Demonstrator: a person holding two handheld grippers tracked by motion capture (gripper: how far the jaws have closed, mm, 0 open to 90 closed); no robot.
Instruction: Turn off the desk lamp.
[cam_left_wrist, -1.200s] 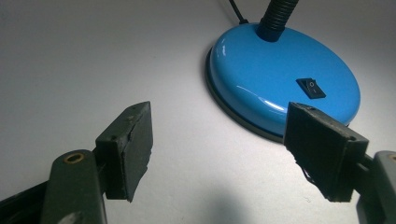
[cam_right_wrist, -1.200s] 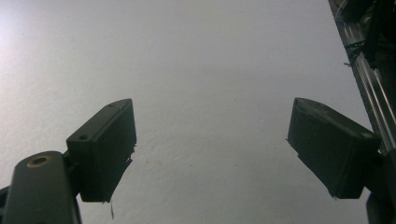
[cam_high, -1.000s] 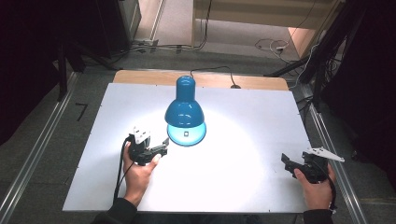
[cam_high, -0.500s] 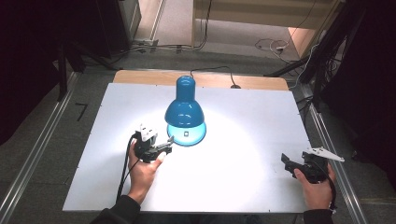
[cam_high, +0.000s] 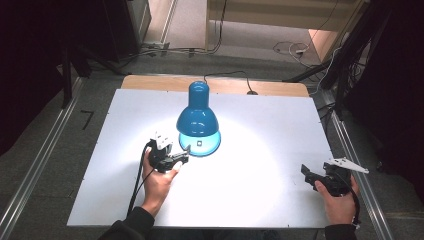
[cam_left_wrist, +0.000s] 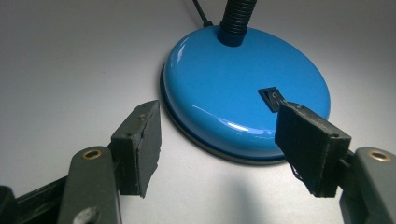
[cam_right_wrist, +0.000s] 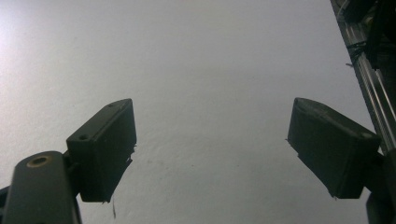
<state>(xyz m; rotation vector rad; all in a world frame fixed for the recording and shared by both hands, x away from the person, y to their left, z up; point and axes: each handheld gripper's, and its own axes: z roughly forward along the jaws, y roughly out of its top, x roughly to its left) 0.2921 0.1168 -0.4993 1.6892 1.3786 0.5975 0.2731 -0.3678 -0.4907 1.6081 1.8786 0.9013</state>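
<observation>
Between the earlier high view and this one, the left gripper (cam_high: 186, 156) has advanced across the white table (cam_high: 260, 125) toward the lamp base (cam_high: 200, 141), its jaws having just narrowed slightly with nothing between them. Left gripper view: both pads (cam_left_wrist: 142, 144) stand apart and released in front of the blue lamp base (cam_left_wrist: 243, 93); the right-hand pad (cam_left_wrist: 310, 149) hangs just short of the black rocker switch (cam_left_wrist: 272, 97), apparently not yet touching it. The black gooseneck (cam_left_wrist: 236, 18) rises from the rear of the base, and the cord (cam_left_wrist: 201, 11) leaves behind it. High view: the blue lamp shade (cam_high: 197, 117) bends over the base and casts a bright pool of light around it, so the lamp is lit. Right gripper (cam_high: 314, 176) rests well away from the base, near the table's right edge, jaws wide and empty. Judged progress: approach nearly complete; the press on the switch remains.
</observation>
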